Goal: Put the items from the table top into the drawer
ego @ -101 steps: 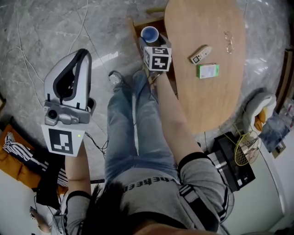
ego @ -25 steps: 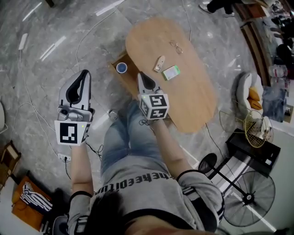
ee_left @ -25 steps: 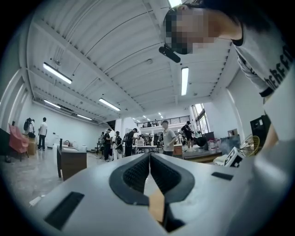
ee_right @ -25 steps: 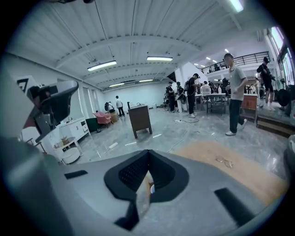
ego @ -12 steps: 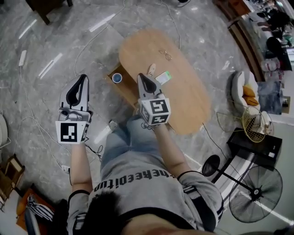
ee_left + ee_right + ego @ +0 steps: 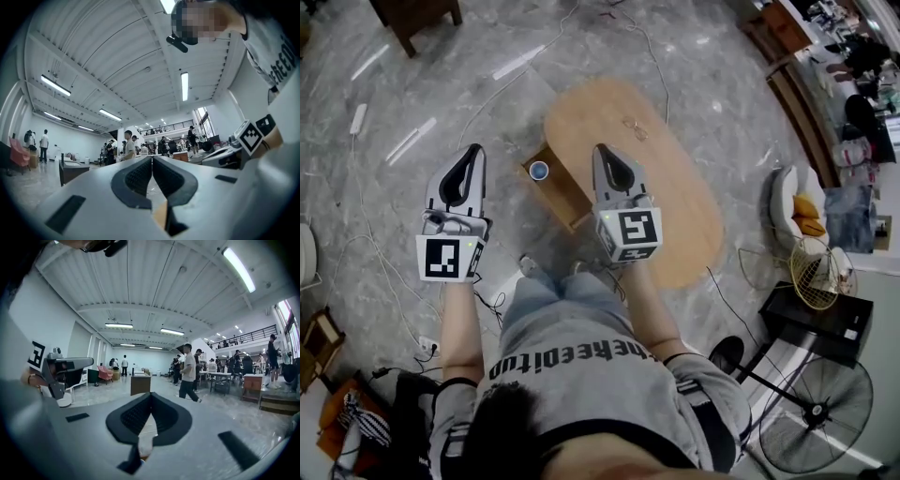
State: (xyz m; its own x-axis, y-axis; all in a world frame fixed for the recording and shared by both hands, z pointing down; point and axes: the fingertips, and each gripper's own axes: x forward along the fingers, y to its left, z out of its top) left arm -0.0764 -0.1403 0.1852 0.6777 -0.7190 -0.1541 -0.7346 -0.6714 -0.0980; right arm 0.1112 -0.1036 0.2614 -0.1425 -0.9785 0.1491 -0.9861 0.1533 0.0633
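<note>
In the head view the oval wooden table [image 6: 675,202] lies far below me, with a pair of glasses [image 6: 633,125] near its far end. Its wooden drawer [image 6: 567,195] stands pulled out on the left side, and a blue cup [image 6: 539,170] sits in it. My right gripper [image 6: 602,148] is raised over the table, shut and empty, and it hides part of the tabletop. Over the floor at the left, my left gripper [image 6: 475,148] is raised too, also shut and empty. Both gripper views look level across a hall; the left gripper [image 6: 151,158] and the right gripper [image 6: 151,394] each have their jaws together.
White cables [image 6: 366,234] run over the marble floor at the left. A standing fan [image 6: 811,412], a black stand [image 6: 814,314] and a wire basket [image 6: 816,272] are at the right. A wooden piece of furniture [image 6: 417,14] stands at the top left. People [image 6: 190,373] walk in the hall.
Both grippers have risen and the view has pulled away, so the table looks smaller. The remote and green box seen earlier are now hidden behind the right gripper.
</note>
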